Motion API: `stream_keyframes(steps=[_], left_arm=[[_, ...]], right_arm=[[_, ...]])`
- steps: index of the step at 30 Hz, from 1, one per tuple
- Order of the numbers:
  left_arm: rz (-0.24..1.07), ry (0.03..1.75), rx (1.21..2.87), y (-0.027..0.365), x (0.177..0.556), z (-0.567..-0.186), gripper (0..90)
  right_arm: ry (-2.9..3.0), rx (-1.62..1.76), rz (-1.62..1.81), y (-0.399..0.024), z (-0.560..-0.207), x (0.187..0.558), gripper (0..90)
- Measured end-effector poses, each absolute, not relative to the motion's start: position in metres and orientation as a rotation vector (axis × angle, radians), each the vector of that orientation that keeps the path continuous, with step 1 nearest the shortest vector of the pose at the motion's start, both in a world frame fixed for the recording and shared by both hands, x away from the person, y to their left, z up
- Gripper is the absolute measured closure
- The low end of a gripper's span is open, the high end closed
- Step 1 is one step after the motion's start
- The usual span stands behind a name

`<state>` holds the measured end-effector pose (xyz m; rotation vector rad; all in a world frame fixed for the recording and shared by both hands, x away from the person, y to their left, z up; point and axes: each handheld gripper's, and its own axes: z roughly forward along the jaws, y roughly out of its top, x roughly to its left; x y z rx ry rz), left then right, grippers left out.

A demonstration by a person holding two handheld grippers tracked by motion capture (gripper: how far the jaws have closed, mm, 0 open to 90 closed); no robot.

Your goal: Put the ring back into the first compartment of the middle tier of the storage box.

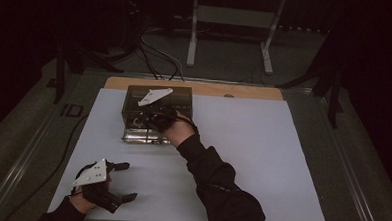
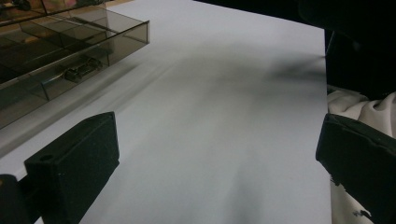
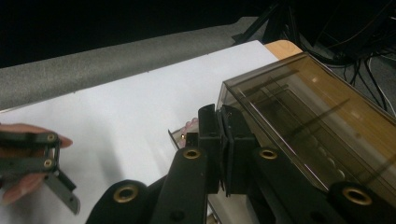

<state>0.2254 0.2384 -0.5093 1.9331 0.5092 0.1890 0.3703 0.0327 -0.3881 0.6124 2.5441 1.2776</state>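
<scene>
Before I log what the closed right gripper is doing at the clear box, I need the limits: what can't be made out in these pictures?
- High view: right gripper tips, lost in dark against the clear box.
- Right gripper view: anything between its closed jaws is undecidable; the box's contents are blurred by tinted walls.
- Left gripper view: a small dark item in a box compartment, too small to identify; left gripper open, its jaws cut off by the bottom edge.

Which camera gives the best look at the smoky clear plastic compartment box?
The high view: the whole smoky clear plastic compartment box sits on the white sheet. The left gripper view shows its dividers from the side; the right gripper view shows one long wall close up.
</scene>
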Motion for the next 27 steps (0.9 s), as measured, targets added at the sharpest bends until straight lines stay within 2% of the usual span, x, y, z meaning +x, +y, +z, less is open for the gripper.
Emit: stream_keyframes(steps=[17, 24, 27], left_arm=[[0.184, 0.508, 1.923, 0.239, 0.225, -0.509, 1.0], [0.182, 0.507, 1.922, 0.239, 0.225, -0.509, 1.0], [0.183, 0.504, 1.924, 0.239, 0.225, -0.509, 1.0]], right_arm=[[2.522, 0.683, 1.273, 0.058, -0.404, 0.389, 87.5], [2.479, 0.682, 1.316, 0.059, -0.402, 0.393, 51.8], [2.479, 0.683, 1.335, 0.058, -0.400, 0.390, 39.4]])
